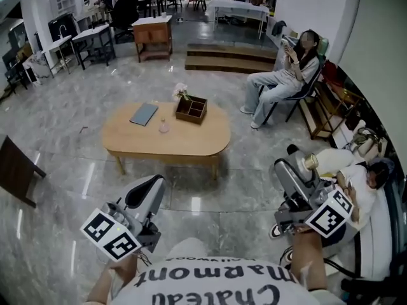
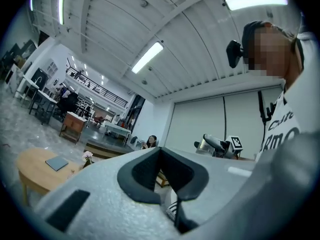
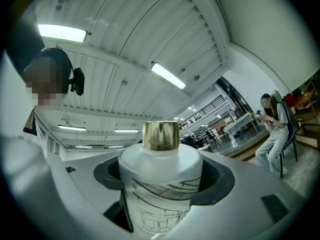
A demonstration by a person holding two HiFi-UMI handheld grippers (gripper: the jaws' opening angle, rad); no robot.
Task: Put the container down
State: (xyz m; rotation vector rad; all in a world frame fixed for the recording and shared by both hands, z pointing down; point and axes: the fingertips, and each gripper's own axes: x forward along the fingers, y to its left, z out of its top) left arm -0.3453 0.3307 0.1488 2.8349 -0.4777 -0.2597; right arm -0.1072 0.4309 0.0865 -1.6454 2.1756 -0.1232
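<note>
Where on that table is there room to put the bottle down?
The oval wooden table is bare along its near edge and at its right end, beyond the dark wooden divided box. The far side is crowded: a grey-blue flat pad, a small pink glass vase and that box.

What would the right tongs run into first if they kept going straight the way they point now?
Nothing close, it seems. The right tongs, shut on the container, aim steeply upward; past it that view shows only the distant ceiling. The wooden table lies lower, off that line.
</note>
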